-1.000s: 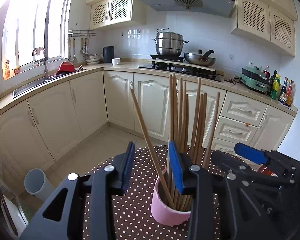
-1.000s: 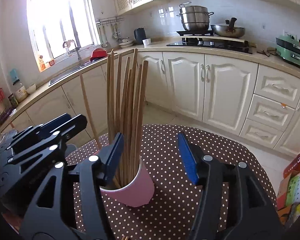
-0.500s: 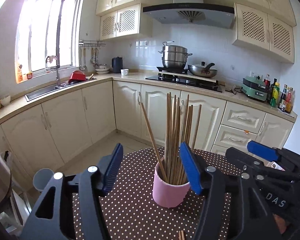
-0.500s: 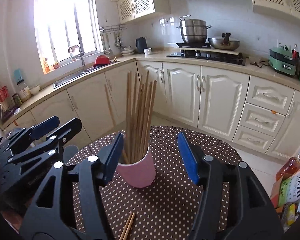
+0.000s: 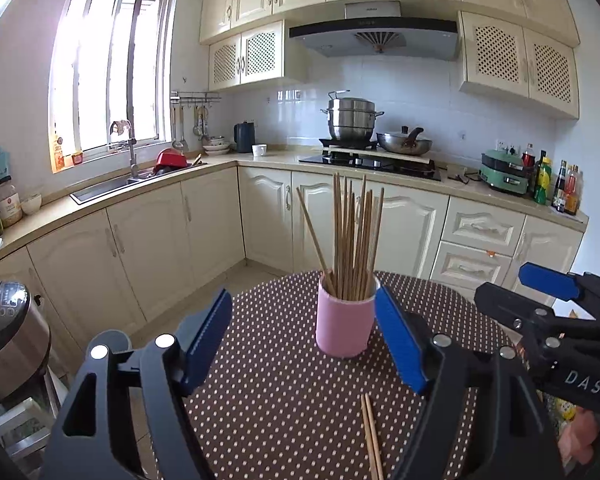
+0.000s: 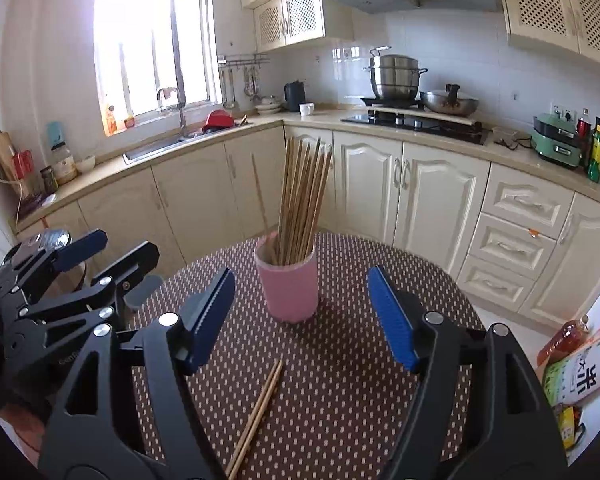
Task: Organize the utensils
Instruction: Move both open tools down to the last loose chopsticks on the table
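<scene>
A pink cup (image 5: 343, 327) stands upright on the brown polka-dot table (image 5: 284, 400) and holds several wooden chopsticks (image 5: 352, 240). It also shows in the right wrist view (image 6: 287, 288) with its chopsticks (image 6: 300, 200). Two loose chopsticks (image 5: 371, 436) lie flat on the table in front of the cup, also seen in the right wrist view (image 6: 256, 412). My left gripper (image 5: 304, 344) is open and empty, short of the cup. My right gripper (image 6: 302, 320) is open and empty, also short of the cup. Each gripper shows at the edge of the other's view.
The round table's far edge (image 6: 380, 244) drops to the kitchen floor. Cream cabinets (image 5: 412, 232) and a counter with a sink (image 5: 112, 188) and stove (image 5: 372, 160) run behind. A rice cooker (image 5: 8, 328) stands at the left. Food packets (image 6: 580, 368) lie at the right.
Both grippers have pulled back and up from the cup, which now stands farther off. The left gripper's jaws have opened wider. The two loose chopsticks on the table have come into view.
</scene>
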Tool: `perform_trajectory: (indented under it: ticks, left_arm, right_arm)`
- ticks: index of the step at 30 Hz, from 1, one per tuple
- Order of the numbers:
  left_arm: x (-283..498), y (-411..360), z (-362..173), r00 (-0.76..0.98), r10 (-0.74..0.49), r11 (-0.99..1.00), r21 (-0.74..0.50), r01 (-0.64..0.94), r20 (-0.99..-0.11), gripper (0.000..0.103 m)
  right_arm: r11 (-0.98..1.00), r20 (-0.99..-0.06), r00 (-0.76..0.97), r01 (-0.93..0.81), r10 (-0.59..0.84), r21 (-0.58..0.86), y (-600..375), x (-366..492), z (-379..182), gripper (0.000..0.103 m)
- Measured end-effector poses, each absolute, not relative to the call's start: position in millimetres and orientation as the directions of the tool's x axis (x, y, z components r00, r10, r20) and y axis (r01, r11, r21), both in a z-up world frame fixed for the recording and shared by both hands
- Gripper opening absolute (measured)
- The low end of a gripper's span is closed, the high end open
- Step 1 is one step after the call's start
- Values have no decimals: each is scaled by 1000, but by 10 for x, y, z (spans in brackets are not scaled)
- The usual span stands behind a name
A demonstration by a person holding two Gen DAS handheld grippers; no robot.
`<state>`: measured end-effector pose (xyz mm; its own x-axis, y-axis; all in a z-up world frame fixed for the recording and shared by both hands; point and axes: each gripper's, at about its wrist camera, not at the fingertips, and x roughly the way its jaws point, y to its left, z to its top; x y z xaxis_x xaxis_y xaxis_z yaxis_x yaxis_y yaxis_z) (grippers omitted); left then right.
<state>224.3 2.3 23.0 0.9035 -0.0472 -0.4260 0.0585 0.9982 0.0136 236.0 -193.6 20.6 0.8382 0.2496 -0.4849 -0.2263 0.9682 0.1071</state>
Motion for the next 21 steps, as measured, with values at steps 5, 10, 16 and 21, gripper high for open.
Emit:
perform_trajectory:
  ticks: [5, 10, 16, 21]
  left_arm:
    - [2055, 103, 3, 871, -49, 998, 7, 60, -489, 73]
    - [1930, 159, -263, 843, -32, 998, 23, 52, -537, 73]
    - [1892, 211, -534, 811, -23, 999, 19, 42, -584, 73]
    - [1883, 248, -694, 793, -26, 999, 12, 42, -608, 73]
  right_arm:
    - [969, -536, 807, -215, 248, 125, -1920, 2158, 30, 69]
    - [969, -583, 774, -198, 245, 145, -1911, 2053, -197, 71]
    - [971, -649, 722, -168, 238, 170, -1923, 2069, -541, 71]
    - [973, -691, 687, -130, 227, 190, -1941, 2098, -782, 71]
